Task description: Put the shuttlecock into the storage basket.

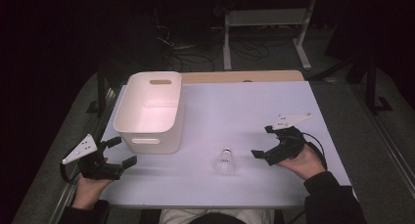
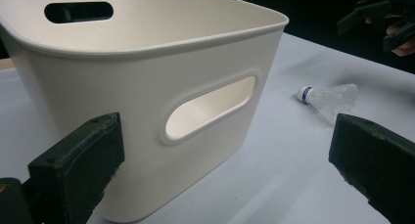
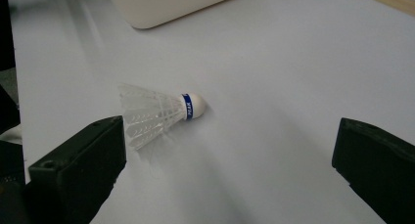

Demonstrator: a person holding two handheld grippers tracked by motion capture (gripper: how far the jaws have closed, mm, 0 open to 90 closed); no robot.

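Right gripper (image 1: 262, 142) jaws are spread wide with nothing held, pointed at the shuttlecock (image 3: 156, 114) lying on its side just ahead, cork away from the person, closer to this hand. Left gripper (image 1: 120, 151) is gaping too, parked by the bin (image 1: 149, 111) on the tabletop (image 1: 254, 106).

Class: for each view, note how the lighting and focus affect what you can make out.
High view: the table is lit, the surroundings dark. Left gripper view: the bin looks sharp, the shuttlecock soft. Right gripper view: the shuttlecock's blue band is crisp, with a faint shadow beside it.
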